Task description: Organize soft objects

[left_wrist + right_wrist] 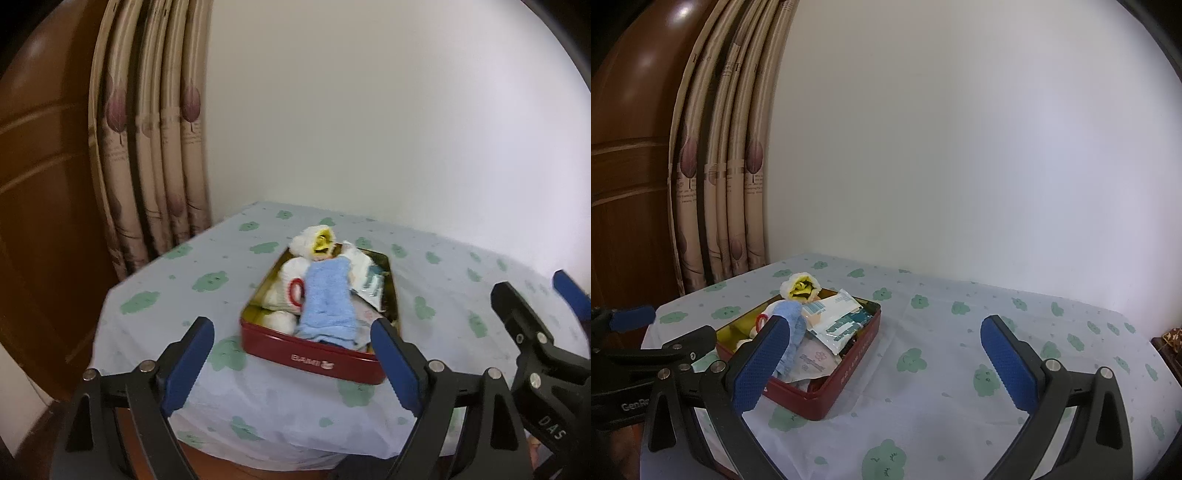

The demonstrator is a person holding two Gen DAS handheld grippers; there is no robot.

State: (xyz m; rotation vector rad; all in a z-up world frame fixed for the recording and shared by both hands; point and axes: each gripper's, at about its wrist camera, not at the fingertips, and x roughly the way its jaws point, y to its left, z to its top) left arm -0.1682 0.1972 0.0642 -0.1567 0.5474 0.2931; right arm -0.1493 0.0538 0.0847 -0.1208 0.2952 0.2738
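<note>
Your left gripper (291, 352) & right gripper (882, 363) hover w/ jaws wide apart, nothing between them. The red rectangular metal tin (314, 360) sits on the cloud-print tablecloth (960, 332), holding a light-blue fuzzy towel (327, 299), white plush toy (288, 284) & packets (836, 319).

"BAMI" on the red tin (314, 363); "DAS" on the right gripper (569, 299)

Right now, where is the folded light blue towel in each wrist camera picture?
Left wrist: the light blue towel lies centre frame, lengthwise down the middle of the red tin.
Right wrist: the towel sits left of centre, partly behind the gripper's left finger.
Shared landmark: the white-and-yellow plush at the tin's far end.
</note>
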